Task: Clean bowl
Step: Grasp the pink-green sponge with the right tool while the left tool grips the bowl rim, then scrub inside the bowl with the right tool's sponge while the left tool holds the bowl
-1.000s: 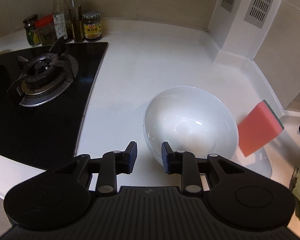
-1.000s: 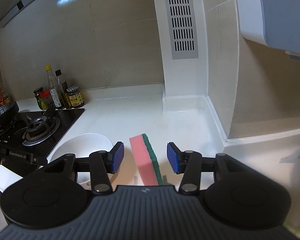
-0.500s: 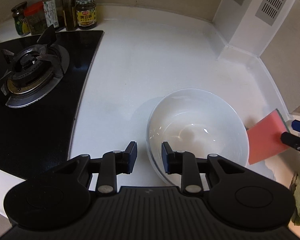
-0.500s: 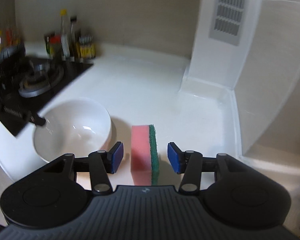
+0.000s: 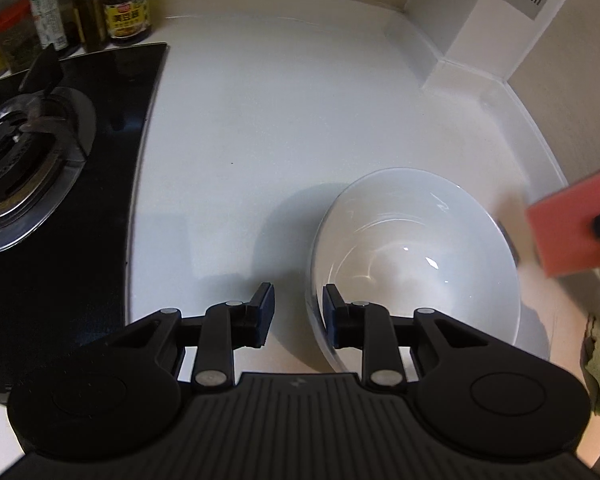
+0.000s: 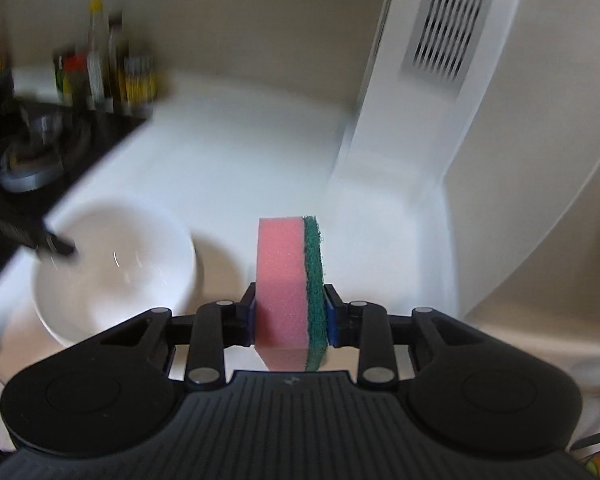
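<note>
Both grippers were busy. The right gripper (image 6: 289, 316) had clamped its pads on the sponge (image 6: 288, 280), which stood upright with pink foam on its left and the green scouring layer on its right. The left gripper (image 5: 299, 316) had just been narrowing, its jaws apart and straddling the bowl's (image 5: 416, 264) near rim, one finger inside, one outside; contact I couldn't tell. Only its view showed the sponge's broad pink face, off to the right, and the stove (image 5: 28, 148) sharply. The white, glossy bowl sat empty on the counter (image 5: 284, 120), ahead-left of the sponge.
</note>
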The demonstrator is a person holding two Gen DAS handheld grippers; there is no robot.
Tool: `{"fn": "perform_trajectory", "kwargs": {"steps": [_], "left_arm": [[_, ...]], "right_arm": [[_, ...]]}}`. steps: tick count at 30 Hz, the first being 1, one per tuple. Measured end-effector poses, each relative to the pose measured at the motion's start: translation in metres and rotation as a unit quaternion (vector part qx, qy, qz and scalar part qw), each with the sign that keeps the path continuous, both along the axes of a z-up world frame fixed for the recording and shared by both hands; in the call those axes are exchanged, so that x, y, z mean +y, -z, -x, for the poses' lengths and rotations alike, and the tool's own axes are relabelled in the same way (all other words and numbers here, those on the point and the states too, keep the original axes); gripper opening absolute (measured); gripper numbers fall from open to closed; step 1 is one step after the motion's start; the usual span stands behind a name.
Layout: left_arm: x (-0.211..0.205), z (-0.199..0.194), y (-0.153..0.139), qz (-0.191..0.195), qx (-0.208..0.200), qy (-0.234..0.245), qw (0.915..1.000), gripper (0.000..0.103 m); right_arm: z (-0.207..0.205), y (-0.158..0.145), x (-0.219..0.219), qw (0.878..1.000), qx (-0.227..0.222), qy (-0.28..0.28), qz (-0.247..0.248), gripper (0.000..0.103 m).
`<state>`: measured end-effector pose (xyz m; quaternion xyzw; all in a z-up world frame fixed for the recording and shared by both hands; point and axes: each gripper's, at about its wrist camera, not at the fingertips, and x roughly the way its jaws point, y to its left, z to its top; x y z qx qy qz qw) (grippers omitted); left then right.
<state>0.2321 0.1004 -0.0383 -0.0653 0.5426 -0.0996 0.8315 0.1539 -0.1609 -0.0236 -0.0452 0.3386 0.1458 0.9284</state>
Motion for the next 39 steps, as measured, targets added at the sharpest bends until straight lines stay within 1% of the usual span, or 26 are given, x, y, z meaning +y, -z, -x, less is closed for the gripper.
{"fn": "perform_trajectory", "kwargs": {"steps": [1, 2, 4, 8, 11, 15, 16, 18, 21, 24, 25, 27, 29, 31, 32, 35, 39], "left_arm": [[0.000, -0.003, 0.000, 0.001, 0.002, 0.015, 0.9999, 0.025], [-0.001, -0.006, 0.001, 0.001, 0.003, 0.032, 0.9995, 0.019], [-0.005, -0.011, 0.001, 0.000, 0.003, 0.060, 0.9982, 0.012], [-0.008, -0.017, 0.001, -0.011, -0.002, 0.091, 0.9957, 0.009], [-0.009, -0.021, 0.001, -0.013, -0.006, 0.113, 0.9935, 0.009], [-0.010, -0.023, 0.000, -0.018, -0.012, 0.137, 0.9903, 0.009], [-0.012, -0.023, 0.000, -0.022, -0.014, 0.141, 0.9897, 0.009], [-0.013, -0.023, 0.000, -0.024, -0.018, 0.144, 0.9891, 0.008], [-0.014, -0.025, 0.000, -0.023, -0.021, 0.133, 0.9906, 0.007], [-0.014, -0.027, 0.000, -0.023, -0.019, 0.121, 0.9922, 0.005], [-0.014, -0.027, -0.001, -0.023, -0.019, 0.118, 0.9926, 0.005], [-0.013, -0.027, -0.001, -0.020, -0.016, 0.110, 0.9936, 0.004], [-0.012, -0.026, -0.002, -0.020, -0.015, 0.102, 0.9945, 0.004], [-0.011, -0.024, -0.003, -0.022, -0.014, 0.096, 0.9951, 0.004], [-0.010, -0.023, -0.003, -0.023, -0.014, 0.095, 0.9951, 0.004], [-0.009, -0.023, -0.003, -0.020, -0.015, 0.086, 0.9960, 0.004], [-0.012, -0.023, -0.004, -0.025, -0.014, 0.087, 0.9957, 0.004]], "right_arm": [[0.002, -0.012, 0.000, 0.999, 0.002, -0.009, -0.031, 0.027], [0.002, -0.020, 0.005, 0.998, 0.010, -0.022, -0.055, 0.027], [-0.003, -0.025, 0.022, 0.996, 0.028, -0.046, -0.070, 0.027], [-0.019, -0.007, 0.063, 0.995, 0.065, -0.065, -0.045, 0.027], [-0.031, 0.011, 0.080, 0.994, 0.087, -0.059, -0.031, 0.027], [-0.042, 0.029, 0.097, 0.993, 0.100, -0.056, 0.019, 0.027], [-0.046, 0.033, 0.098, 0.993, 0.104, -0.059, 0.020, 0.027], [-0.051, 0.043, 0.100, 0.991, 0.111, -0.075, 0.014, 0.027], [-0.057, 0.052, 0.105, 0.987, 0.111, -0.113, 0.010, 0.027], [-0.060, 0.052, 0.108, 0.976, 0.130, -0.172, -0.006, 0.027], [-0.059, 0.052, 0.108, 0.971, 0.139, -0.194, -0.006, 0.027], [-0.057, 0.050, 0.107, 0.960, 0.154, -0.232, 0.014, 0.027], [-0.055, 0.047, 0.104, 0.952, 0.157, -0.257, 0.050, 0.027], [-0.059, 0.044, 0.101, 0.952, 0.134, -0.258, 0.096, 0.027], [-0.063, 0.043, 0.100, 0.953, 0.123, -0.253, 0.108, 0.027], [-0.072, 0.045, 0.103, 0.954, 0.118, -0.260, 0.091, 0.027], [-0.061, 0.049, 0.116, 0.949, 0.112, -0.284, 0.080, 0.027]]}}
